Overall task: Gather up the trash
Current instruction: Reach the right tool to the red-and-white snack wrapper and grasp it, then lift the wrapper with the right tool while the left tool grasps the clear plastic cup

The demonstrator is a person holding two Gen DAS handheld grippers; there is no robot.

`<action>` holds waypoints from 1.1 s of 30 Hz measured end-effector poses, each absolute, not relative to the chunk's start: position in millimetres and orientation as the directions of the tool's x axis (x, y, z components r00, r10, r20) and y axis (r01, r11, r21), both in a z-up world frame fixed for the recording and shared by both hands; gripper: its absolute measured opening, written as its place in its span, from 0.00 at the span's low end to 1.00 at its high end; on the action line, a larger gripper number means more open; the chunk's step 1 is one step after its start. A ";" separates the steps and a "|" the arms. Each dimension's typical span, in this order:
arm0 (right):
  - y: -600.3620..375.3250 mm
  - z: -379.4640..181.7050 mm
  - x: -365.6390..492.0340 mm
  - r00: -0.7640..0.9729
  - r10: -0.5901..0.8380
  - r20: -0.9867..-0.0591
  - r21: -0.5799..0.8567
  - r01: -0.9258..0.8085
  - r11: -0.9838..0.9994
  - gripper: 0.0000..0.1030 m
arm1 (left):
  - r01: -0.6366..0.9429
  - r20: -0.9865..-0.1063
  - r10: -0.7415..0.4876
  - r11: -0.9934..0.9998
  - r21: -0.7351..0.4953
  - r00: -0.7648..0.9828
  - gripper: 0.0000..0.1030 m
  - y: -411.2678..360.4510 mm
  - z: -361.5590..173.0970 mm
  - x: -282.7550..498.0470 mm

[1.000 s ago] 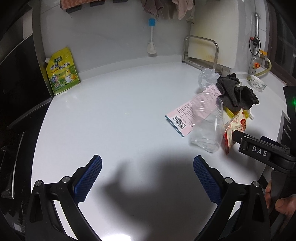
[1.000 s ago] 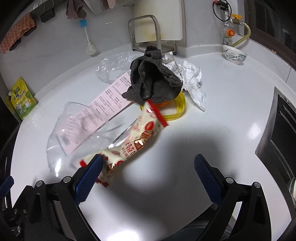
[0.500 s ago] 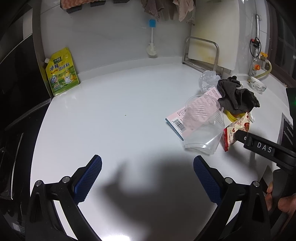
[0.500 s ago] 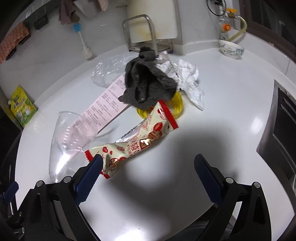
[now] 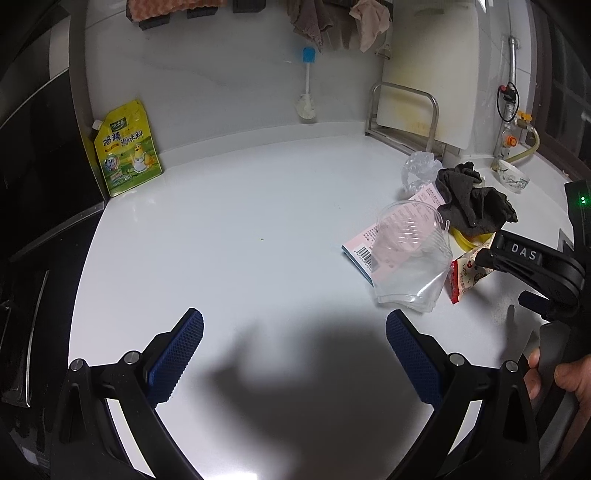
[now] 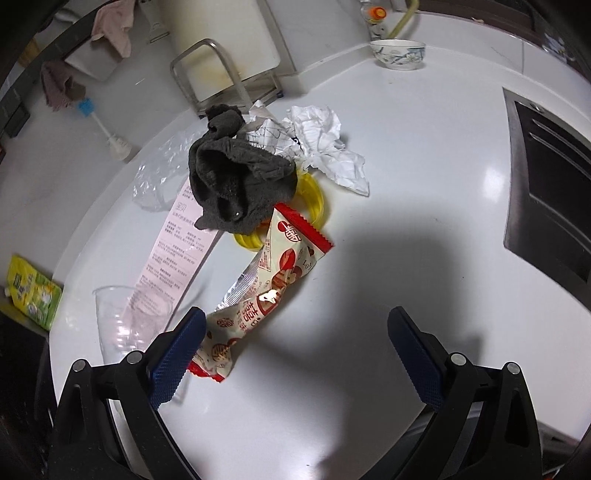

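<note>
Left wrist view: low over white counter (image 5: 240,236), facing back wall, litter off right. Right wrist view: steeper, close above snack wrapper (image 6: 266,291). Shared: clear cup (image 5: 410,258), pink leaflet (image 6: 177,258), dark cloth (image 6: 232,184).

Setting: a home kitchen. Landmark — the white countertop (image 5: 258,206). At its back edge a cutting board (image 5: 428,74) stands in a metal rack (image 5: 402,110) against the wall; a seasoning pouch (image 5: 127,147) leans at the counter's far left corner. Above the counter, cloths (image 5: 332,18) hang on the wall. At the counter's right end — a gas valve with hose (image 5: 517,125), a small bowl (image 6: 398,54), a dark recessed cooktop (image 6: 550,177).
</note>
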State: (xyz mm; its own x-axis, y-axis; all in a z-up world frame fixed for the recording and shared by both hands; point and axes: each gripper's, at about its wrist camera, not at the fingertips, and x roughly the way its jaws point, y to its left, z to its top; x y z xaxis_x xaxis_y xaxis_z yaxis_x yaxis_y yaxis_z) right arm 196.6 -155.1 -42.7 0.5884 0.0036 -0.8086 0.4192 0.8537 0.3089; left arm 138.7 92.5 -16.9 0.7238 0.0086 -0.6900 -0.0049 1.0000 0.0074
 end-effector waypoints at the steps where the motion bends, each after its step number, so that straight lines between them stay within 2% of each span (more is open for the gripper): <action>1: -154.0 -42.3 197.5 0.587 -0.005 -0.810 0.308 0.432 0.848 0.92 | -0.005 -0.690 0.007 1.000 0.005 0.724 0.94 94.7 -16.6 138.6; 9: -137.1 -43.6 213.5 0.570 -0.070 -0.818 0.234 0.442 0.866 0.92 | -0.018 -0.678 0.001 1.000 -0.019 0.735 0.94 109.2 -11.3 136.2; 15: -138.2 -49.1 217.9 0.560 -0.062 -0.826 0.230 0.436 0.870 0.90 | -0.024 -0.679 -0.002 0.999 -0.029 0.735 0.94 112.2 -11.2 136.5; 16: -138.2 -49.6 217.0 0.566 -0.062 -0.822 0.227 0.426 0.876 0.86 | -0.023 -0.679 -0.003 0.999 -0.030 0.735 0.94 112.2 -11.3 136.6; 18: -137.0 -49.1 217.5 0.567 -0.079 -0.820 0.200 0.413 0.889 0.71 | -0.021 -0.680 -0.005 0.999 -0.031 0.734 0.94 111.4 -11.6 136.9; 20: -135.8 -48.1 217.7 0.567 -0.079 -0.820 0.180 0.386 0.905 0.51 | -0.018 -0.683 -0.009 0.999 -0.034 0.731 0.94 109.7 -12.0 137.9; 23: -139.1 -47.5 217.0 0.568 -0.064 -0.820 0.175 0.355 0.918 0.35 | -0.014 -0.684 -0.019 0.999 -0.042 0.729 0.94 105.6 -12.1 139.6; 25: -141.3 -47.7 216.3 0.568 -0.061 -0.821 0.165 0.339 0.926 0.30 | -0.007 -0.684 -0.027 0.999 -0.048 0.729 0.94 101.4 -11.9 140.8; 33: -159.1 -47.5 199.8 0.601 0.015 -0.799 0.203 0.247 0.948 0.24 | 0.057 -0.669 -0.106 0.994 -0.095 0.735 0.94 75.1 -11.6 150.4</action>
State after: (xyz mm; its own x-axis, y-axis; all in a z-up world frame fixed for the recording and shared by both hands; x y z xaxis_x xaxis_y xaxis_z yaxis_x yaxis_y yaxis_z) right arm 199.8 -159.1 -47.5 0.6009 0.0146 -0.7992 0.2466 0.9477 0.2027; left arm 150.4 75.1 -11.6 0.7353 -0.1058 -0.6695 0.0569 0.9939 -0.0946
